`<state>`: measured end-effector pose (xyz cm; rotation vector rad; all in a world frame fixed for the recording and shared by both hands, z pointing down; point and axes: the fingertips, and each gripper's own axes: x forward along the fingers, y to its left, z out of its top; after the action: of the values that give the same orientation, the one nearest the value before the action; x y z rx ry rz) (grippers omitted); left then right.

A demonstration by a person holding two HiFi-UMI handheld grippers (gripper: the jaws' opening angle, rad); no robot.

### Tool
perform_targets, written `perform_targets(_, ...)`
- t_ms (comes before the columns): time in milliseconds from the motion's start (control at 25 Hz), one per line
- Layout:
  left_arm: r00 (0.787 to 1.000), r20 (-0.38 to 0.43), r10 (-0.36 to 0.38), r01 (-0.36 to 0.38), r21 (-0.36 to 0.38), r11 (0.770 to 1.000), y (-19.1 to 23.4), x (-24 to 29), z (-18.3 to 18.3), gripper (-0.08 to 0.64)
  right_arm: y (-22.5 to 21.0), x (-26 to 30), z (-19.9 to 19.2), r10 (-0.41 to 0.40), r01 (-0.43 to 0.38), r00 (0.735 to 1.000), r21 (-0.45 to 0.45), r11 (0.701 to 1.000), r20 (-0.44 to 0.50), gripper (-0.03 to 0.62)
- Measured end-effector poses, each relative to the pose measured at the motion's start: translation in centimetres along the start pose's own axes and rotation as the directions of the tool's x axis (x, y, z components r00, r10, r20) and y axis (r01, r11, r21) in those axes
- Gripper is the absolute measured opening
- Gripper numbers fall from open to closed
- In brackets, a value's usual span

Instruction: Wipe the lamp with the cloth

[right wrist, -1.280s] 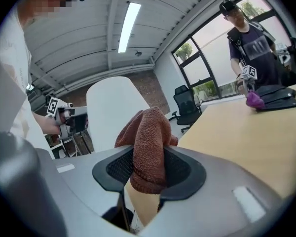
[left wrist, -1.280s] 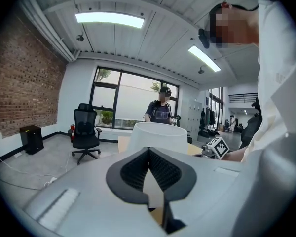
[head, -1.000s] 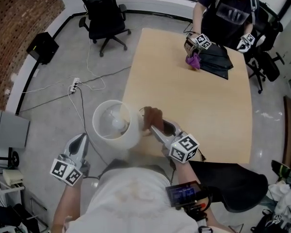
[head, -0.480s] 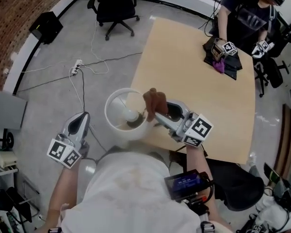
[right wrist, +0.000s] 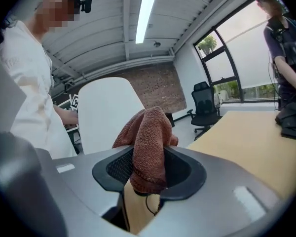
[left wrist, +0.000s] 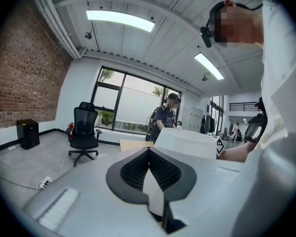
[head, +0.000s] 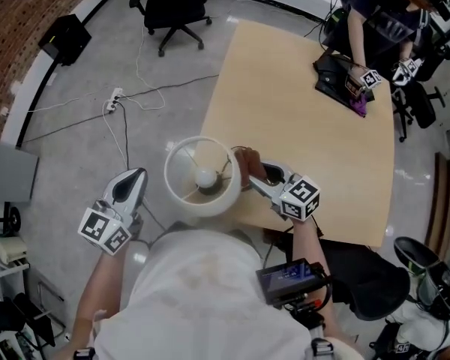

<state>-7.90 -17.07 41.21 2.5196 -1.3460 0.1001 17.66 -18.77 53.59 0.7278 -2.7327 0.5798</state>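
The lamp (head: 202, 178) has a white shade open at the top, with its bulb (head: 205, 177) visible inside, and stands at the table's near left corner. My right gripper (head: 249, 174) is shut on a bunched brown cloth (head: 245, 161), which rests against the right side of the shade. In the right gripper view the cloth (right wrist: 149, 137) sticks up between the jaws, with the shade (right wrist: 108, 115) just behind it. My left gripper (head: 136, 175) hangs off the table to the left of the lamp, apart from it, jaws together and holding nothing. The left gripper view shows the shade (left wrist: 187, 142) ahead on the right.
The wooden table (head: 307, 118) stretches away. At its far end another person (head: 382, 13) works with grippers on a dark cloth (head: 337, 77). An office chair (head: 172, 6) and a power strip (head: 112, 98) with cables are on the floor to the left. A black chair (head: 360, 280) is at my right.
My right gripper rose with the cloth to the shade's upper right rim, then came down along its right side. The left gripper drifted slightly toward the lamp.
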Motion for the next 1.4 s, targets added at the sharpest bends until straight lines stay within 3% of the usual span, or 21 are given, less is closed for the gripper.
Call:
perform_targets(120, 1.0, -0.005, 0.002, -0.002, -0.012, 1.0, 0.5, 0.0, -0.4, 0.002, -0.8, -0.3, 0.1, -0.027, 0.027, 0.999, -0.001, 1.0, -0.026, 0.177)
perform_targets(240, 1.0, -0.003, 0.017, -0.017, -0.025, 1.0, 1.2, 0.2, -0.5, 0.002, -0.9, -1.5, 4.1, -0.006, 0.008, 0.998, -0.043, 0.999, 0.055, 0.176)
perform_targets(360, 1.0, 0.001, 0.025, -0.025, -0.032, 0.999, 1.8, 0.4, -0.4, 0.002, 1.1, -1.9, 10.2, 0.11, -0.087, 0.983, -0.152, 0.985, 0.15, 0.177)
perform_targets(440, 1.0, 0.002, 0.027, -0.027, -0.035, 0.999, 2.1, 0.2, -0.5, 0.002, 3.0, -1.7, 13.4, 0.206, -0.162, 0.963, -0.238, 0.958, 0.175, 0.177)
perform_targets(600, 0.999, 0.008, 0.042, -0.042, -0.043, 0.998, 2.6, -0.3, -0.7, 0.002, 5.7, -0.3, 16.4, 0.366, -0.308, 0.923, -0.338, 0.889, 0.121, 0.176)
perform_targets(720, 0.998, 0.008, 0.065, -0.064, -0.058, 0.996, 2.8, -0.9, -1.2, 0.002, 5.4, 1.0, 14.2, 0.394, -0.373, 0.919, -0.352, 0.859, -0.011, 0.176)
perform_targets(800, 0.997, 0.01, 0.072, -0.071, -0.062, 0.996, 3.0, -1.0, -1.7, 0.002, 4.6, 1.3, 12.5, 0.398, -0.388, 0.917, -0.33, 0.861, -0.04, 0.176)
perform_targets(960, 0.997, 0.005, 0.079, -0.079, -0.068, 0.995, 3.7, -0.9, -2.0, 0.002, 2.8, 2.7, 8.8, 0.37, -0.375, 0.927, -0.245, 0.894, -0.068, 0.176)
perform_targets(1200, 0.998, -0.004, 0.07, -0.07, -0.066, 0.995, 3.4, 0.2, -1.7, 0.002, -1.7, 3.3, 1.7, 0.254, -0.291, 0.938, -0.139, 0.946, -0.237, 0.176)
perform_targets(1320, 0.998, -0.008, 0.056, -0.057, -0.073, 0.996, 2.9, 0.1, -2.2, 0.002, -2.2, 2.3, 1.8, 0.199, -0.238, 0.945, -0.131, 0.962, -0.259, 0.176)
perform_targets(1400, 0.998, -0.005, 0.057, -0.058, -0.075, 0.996, 2.8, -0.1, -2.4, 0.002, -1.8, 1.9, 4.2, 0.211, -0.252, 0.951, -0.173, 0.952, -0.226, 0.176)
